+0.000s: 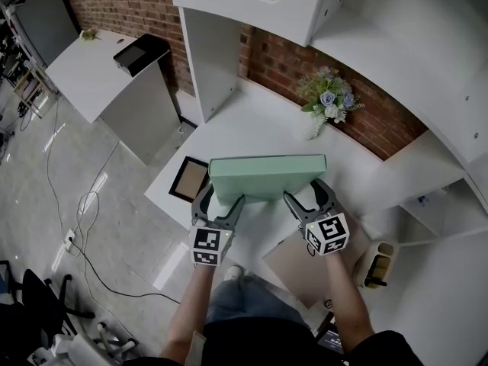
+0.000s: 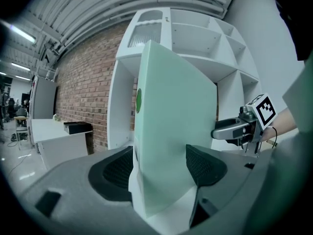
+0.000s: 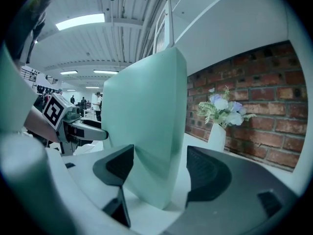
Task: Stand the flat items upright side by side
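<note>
A flat mint-green box [image 1: 267, 175] stands upright on its long edge on the white table [image 1: 259, 120]. My left gripper [image 1: 221, 198] straddles its lower left end. In the left gripper view the box [image 2: 171, 131] fills the space between the pads and both pads look pressed on it. My right gripper [image 1: 305, 191] straddles the lower right end. In the right gripper view the box [image 3: 142, 131] sits between the pads, with a gap showing at the right pad [image 3: 205, 173]. A black picture frame [image 1: 188, 178] and a brown board [image 1: 301, 269] lie flat on the table.
A white vase of flowers [image 1: 329, 97] stands behind the box by the brick wall. White shelf compartments [image 1: 213, 59] rise at the back and to the right. A yellowish object [image 1: 377, 264] stands at the right. The table edge runs just left of the picture frame.
</note>
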`<state>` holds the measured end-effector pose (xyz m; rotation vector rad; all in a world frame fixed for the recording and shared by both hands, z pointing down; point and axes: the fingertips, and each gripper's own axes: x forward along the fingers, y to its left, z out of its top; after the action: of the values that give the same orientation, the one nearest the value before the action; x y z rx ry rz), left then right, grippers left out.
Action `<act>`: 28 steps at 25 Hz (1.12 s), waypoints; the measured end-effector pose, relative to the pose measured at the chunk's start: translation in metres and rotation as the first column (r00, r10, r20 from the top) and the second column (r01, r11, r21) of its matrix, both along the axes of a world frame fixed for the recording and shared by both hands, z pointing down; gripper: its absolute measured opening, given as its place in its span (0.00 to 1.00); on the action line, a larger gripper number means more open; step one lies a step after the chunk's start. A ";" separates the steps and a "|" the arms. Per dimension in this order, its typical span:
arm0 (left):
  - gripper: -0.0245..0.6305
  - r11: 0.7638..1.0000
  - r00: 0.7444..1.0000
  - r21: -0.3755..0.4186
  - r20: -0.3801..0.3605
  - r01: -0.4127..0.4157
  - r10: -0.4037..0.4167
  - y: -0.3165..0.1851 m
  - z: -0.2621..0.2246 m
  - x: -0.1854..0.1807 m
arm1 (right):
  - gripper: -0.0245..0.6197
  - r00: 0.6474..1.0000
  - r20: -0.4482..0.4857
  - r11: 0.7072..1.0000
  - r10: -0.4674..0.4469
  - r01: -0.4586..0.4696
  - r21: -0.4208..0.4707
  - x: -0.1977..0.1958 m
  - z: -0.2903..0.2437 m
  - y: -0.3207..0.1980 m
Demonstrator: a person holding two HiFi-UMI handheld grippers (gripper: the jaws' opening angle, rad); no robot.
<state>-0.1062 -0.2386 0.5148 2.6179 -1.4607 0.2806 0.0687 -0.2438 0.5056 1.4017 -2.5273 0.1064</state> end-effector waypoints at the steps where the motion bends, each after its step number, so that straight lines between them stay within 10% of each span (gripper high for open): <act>1: 0.51 1.000 1.000 0.001 0.012 -0.009 0.009 0.002 0.001 0.000 | 0.53 1.000 0.005 1.000 -0.008 0.008 -0.002 0.003 -0.002 0.001; 10: 0.51 1.000 1.000 -0.012 0.028 0.000 0.001 0.012 0.003 -0.007 | 0.66 0.958 0.064 0.959 -0.281 0.283 -0.030 0.016 -0.033 -0.010; 20: 0.51 1.000 0.999 -0.013 0.034 0.028 -0.027 0.015 -0.001 -0.008 | 0.68 0.764 0.131 0.753 -0.631 0.645 -0.129 -0.032 -0.028 -0.018; 28: 0.51 0.999 0.999 -0.023 0.041 0.037 -0.036 0.016 0.002 -0.011 | 0.52 0.669 0.108 0.658 -0.735 0.743 -0.120 -0.050 -0.021 -0.010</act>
<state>-0.1173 -0.2228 0.5167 2.5792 -1.5065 0.3465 0.0186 -0.2536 0.4849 0.2168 -2.8392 0.1772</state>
